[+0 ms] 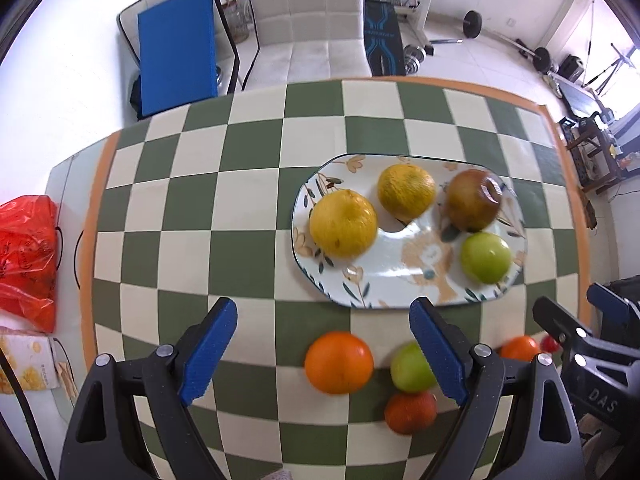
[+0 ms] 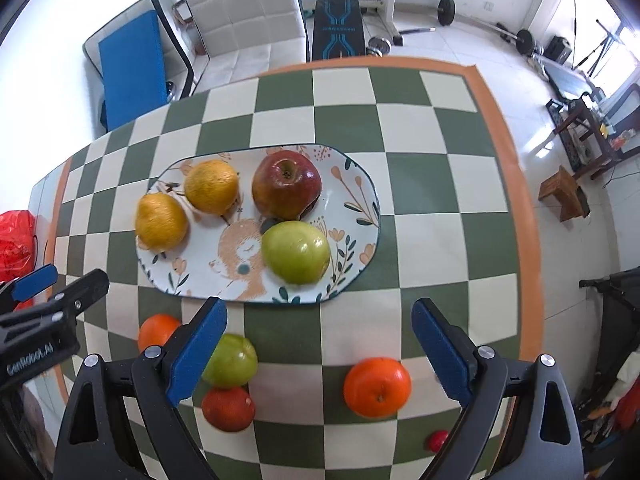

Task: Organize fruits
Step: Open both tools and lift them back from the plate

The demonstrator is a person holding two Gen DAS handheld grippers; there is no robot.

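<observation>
A floral oval plate [image 1: 404,280] [image 2: 356,196] holds two yellow citrus fruits [image 1: 343,224] [image 2: 161,222], a red apple [image 1: 473,200] [image 2: 286,185] and a green apple [image 1: 485,258] [image 2: 295,252]. On the checked cloth in front of it lie an orange [image 1: 339,362] [image 2: 377,387], a green apple [image 1: 410,368] [image 2: 232,361], a darker red-orange fruit [image 1: 410,412] [image 2: 228,409], another orange [image 1: 519,348] [image 2: 157,331] and a small red fruit [image 1: 550,344] [image 2: 437,440]. My left gripper [image 1: 323,354] is open above the near orange. My right gripper [image 2: 318,350] is open and holds nothing.
A red plastic bag [image 1: 26,256] and a small carton [image 1: 28,364] sit off the table's left edge. Beyond the far edge stand a white padded chair [image 1: 308,20], a blue mat [image 1: 176,60] and gym weights [image 2: 446,10]. A wooden stool [image 2: 562,194] is on the floor at right.
</observation>
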